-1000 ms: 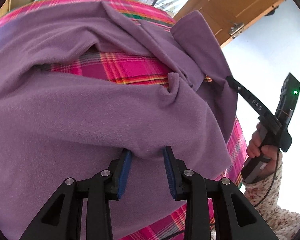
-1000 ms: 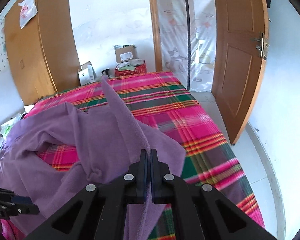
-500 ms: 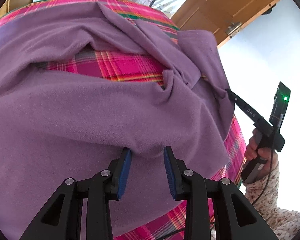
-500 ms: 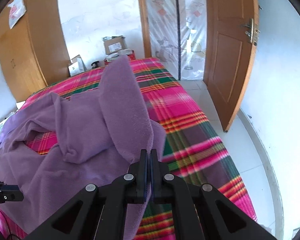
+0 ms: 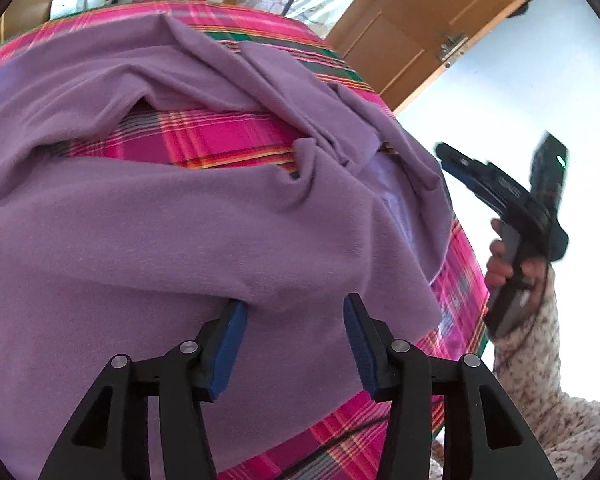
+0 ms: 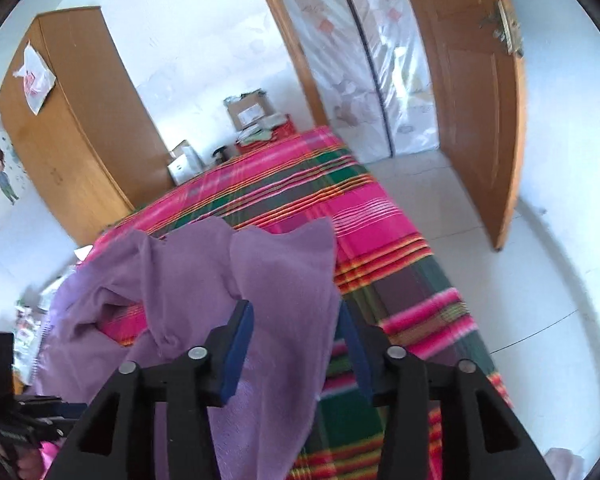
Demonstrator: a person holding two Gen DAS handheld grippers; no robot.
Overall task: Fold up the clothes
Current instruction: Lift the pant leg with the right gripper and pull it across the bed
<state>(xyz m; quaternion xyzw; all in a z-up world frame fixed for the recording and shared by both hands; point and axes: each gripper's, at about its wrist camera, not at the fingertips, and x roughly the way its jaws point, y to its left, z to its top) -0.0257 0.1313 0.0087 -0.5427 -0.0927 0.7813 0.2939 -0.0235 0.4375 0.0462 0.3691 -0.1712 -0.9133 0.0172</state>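
Observation:
A purple fleece garment [image 5: 180, 220] lies crumpled on the pink plaid bed cover [image 5: 220, 144], with a gap showing the plaid. My left gripper [image 5: 294, 312] is over its near fold. The jaws are opening, the fold's edge drapes loosely between them and the pads do not press it. At the bed's right edge a hand [image 5: 512, 268] holds my right gripper [image 5: 450, 156] just off the cloth. In the right wrist view the right gripper [image 6: 294, 312] is opening, with a flap of the purple garment [image 6: 284, 272] lying slack between the blue pads [image 6: 236, 344].
The bed cover [image 6: 340, 208] ends at a tiled floor [image 6: 520, 280] on the right. A wooden door [image 6: 480, 100] stands ajar and a wooden wardrobe [image 6: 72, 128] stands at the left. Cardboard boxes [image 6: 248, 108] sit beyond the bed's far end.
The right gripper, shut on a raised corner of the purple garment, has opened; the corner has dropped onto the bed. The left jaws have spread wider around the fold.

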